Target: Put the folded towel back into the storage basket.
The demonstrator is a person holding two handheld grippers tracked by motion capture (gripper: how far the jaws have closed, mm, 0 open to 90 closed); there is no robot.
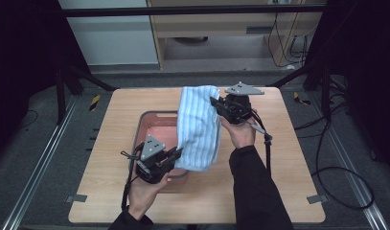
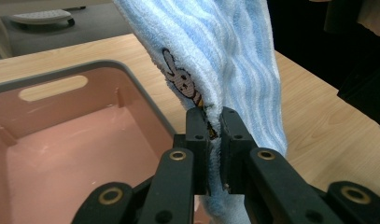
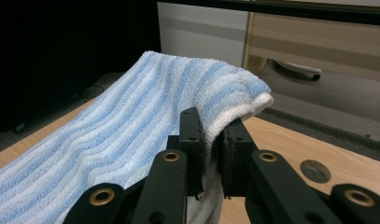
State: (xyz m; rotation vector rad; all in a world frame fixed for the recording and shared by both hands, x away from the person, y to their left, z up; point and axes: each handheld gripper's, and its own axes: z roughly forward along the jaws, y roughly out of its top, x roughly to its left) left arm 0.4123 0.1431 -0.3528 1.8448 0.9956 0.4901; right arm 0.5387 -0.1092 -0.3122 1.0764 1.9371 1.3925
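On the wooden table [image 1: 288, 158] sits a pink bin [image 1: 149, 120], with a blue striped towel [image 1: 198, 127] stretched in the air above its right side. Left gripper [image 1: 178, 152] is clamped on the towel's near edge, right gripper [image 1: 214, 103] clamped on its far edge.

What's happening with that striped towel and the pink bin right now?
Left gripper and right gripper both clamped on towel. Towel stretched in air, lower end over pink bin. Nothing in the way.

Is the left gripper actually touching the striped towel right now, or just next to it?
Touching. In the left gripper view, the left gripper has both jaws closed on the towel, with cloth pinched between them, just below the rabbit print.
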